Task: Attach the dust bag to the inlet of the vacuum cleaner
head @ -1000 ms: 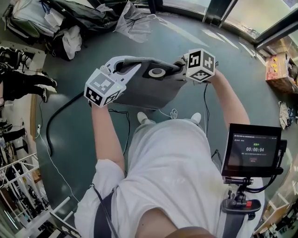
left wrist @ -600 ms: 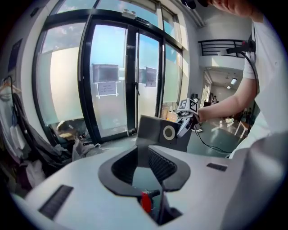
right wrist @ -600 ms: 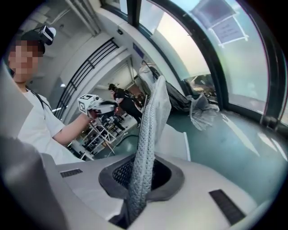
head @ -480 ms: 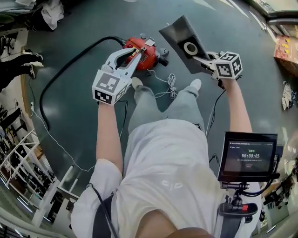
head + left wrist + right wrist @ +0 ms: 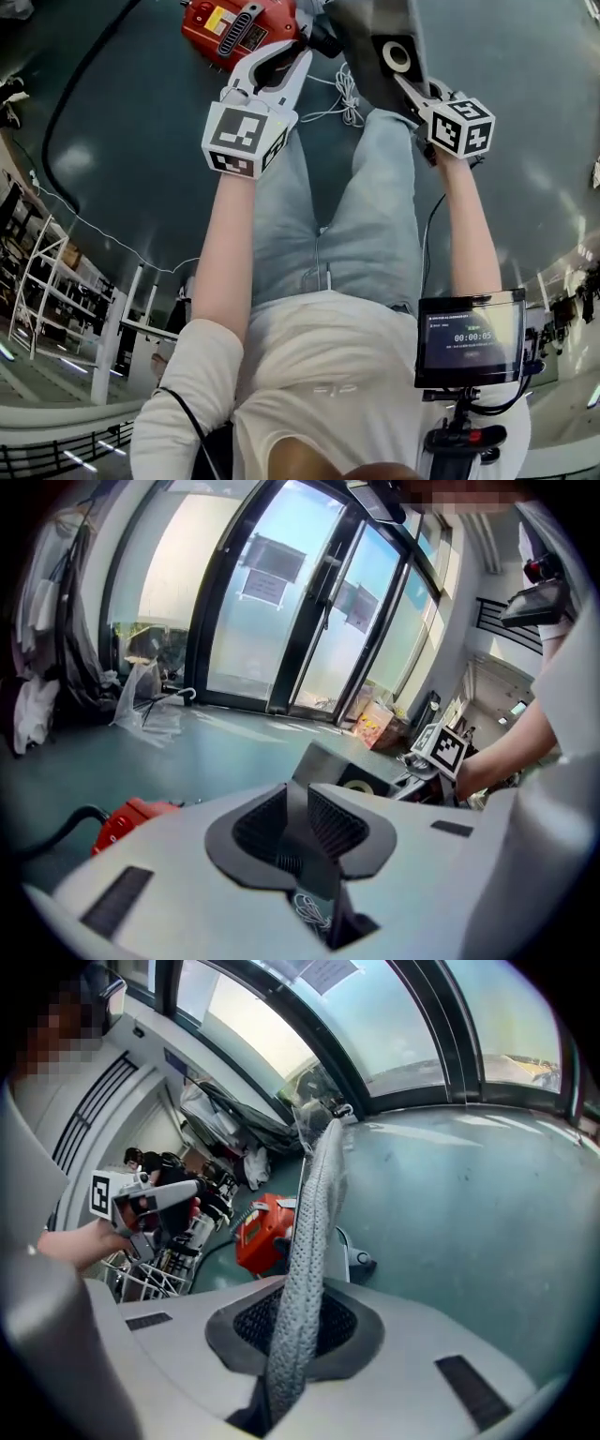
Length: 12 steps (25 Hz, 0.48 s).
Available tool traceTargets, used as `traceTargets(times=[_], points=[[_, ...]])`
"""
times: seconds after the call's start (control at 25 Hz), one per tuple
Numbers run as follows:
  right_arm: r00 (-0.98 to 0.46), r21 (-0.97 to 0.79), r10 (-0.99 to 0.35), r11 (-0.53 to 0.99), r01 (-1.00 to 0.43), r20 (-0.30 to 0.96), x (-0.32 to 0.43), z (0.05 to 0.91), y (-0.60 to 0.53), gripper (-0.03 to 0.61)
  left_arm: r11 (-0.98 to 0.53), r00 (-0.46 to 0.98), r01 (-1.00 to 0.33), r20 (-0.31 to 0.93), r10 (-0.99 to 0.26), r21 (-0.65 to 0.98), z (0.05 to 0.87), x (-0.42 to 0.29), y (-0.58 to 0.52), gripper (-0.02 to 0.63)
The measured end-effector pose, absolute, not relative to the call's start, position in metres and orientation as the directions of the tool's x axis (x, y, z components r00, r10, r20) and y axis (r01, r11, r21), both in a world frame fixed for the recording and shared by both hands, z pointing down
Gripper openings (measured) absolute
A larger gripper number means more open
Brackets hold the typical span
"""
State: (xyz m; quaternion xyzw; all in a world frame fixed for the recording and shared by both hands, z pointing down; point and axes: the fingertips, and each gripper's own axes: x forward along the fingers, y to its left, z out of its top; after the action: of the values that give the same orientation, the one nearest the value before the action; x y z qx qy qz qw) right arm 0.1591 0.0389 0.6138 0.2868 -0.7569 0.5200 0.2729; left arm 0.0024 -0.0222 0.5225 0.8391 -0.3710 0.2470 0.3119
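the right claw [image 5: 298, 1302] pinches the edge of the grey dust bag [image 5: 370, 37], holding it up just beside the red vacuum cleaner [image 5: 234, 28] on the floor [image 5: 131, 141]. the left claw [image 5: 298, 801] has just been opening; its jaws stand slightly spread, nothing between them, near the vacuum cleaner.

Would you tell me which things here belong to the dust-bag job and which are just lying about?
Job: dust bag, vacuum cleaner, hose.
Lying about: plastic bag, boxes, white cloth.
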Motion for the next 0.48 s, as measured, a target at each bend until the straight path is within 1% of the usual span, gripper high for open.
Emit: traceTargets(times=[0.16, 0.28, 0.36, 0.48], points=[[-0.623, -0.580, -0.140, 0.253, -0.774, 0.770, 0.095, 0.692, 0.083, 0.032, -0.560, 0.607, -0.757, 0.679, -0.412, 0.336, 0.589, -0.034, 0.011, 0.057], [-0.599, -0.554, -0.133, 0.264, -0.790, 0.790, 0.048, 0.709, 0.087, 0.032, -0.575, 0.608, -0.750, 0.684, -0.404, 0.327, 0.602, -0.058, 0.011, 0.057], [-0.583, -0.537, -0.129, 0.273, -0.798, 0.802, 0.035, 0.716, 0.086, 0.032, -0.581, 0.608, -0.748, 0.682, -0.405, 0.321, 0.603, -0.058, 0.008, 0.058], [-0.550, -0.492, -0.120, 0.320, -0.810, 0.827, 0.037, 0.723, 0.087, 0.032, -0.589, 0.608, -0.747, 0.676, -0.416, 0.310, 0.603, -0.043, 0.008, 0.058]])
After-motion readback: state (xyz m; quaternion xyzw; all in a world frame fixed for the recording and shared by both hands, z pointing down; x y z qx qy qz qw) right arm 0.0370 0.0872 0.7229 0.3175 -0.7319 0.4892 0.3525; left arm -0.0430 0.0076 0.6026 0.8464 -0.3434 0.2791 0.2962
